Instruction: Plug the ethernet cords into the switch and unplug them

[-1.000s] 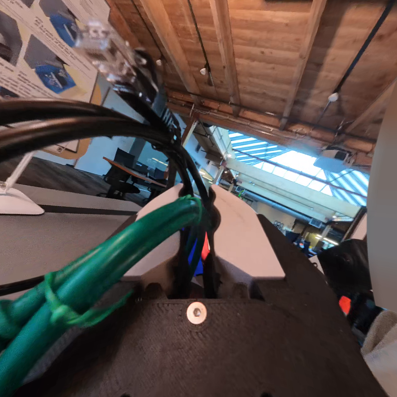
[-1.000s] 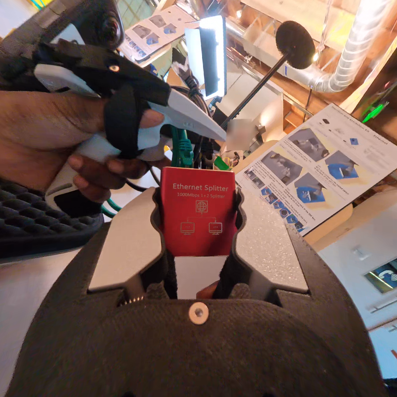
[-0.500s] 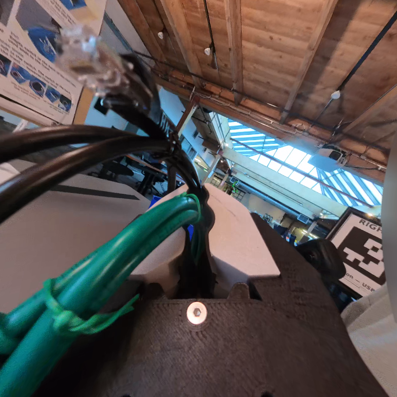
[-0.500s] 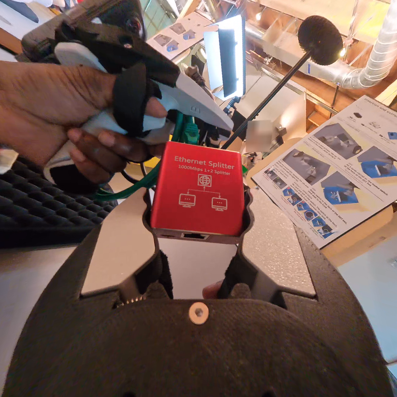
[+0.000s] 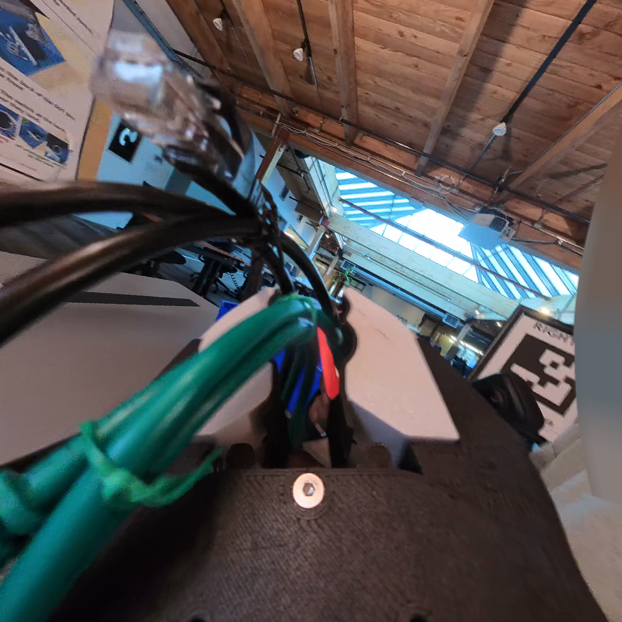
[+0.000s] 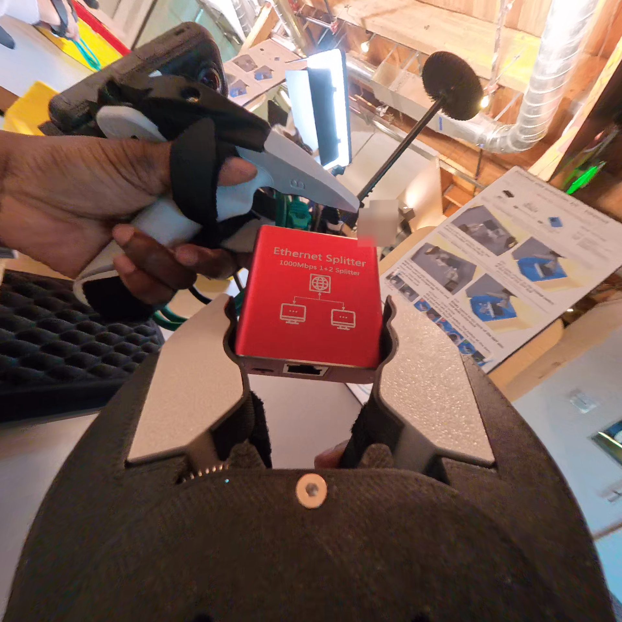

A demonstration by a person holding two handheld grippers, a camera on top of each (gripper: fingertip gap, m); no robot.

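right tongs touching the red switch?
Touching. The right wrist view shows the right tongs clamped on the red switch, both fingers pressed against its sides.

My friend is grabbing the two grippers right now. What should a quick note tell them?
Left gripper: shut on the bundled green cords and black cords; a clear plug on a black cord sticks up free, in no socket.
Right gripper: shut on the red switch, held in the air, gripped by its sides. Its near socket is empty.
The far end of the switch is hidden, so I cannot tell what is plugged in there.
Left: plug the cords in, then pull them out.
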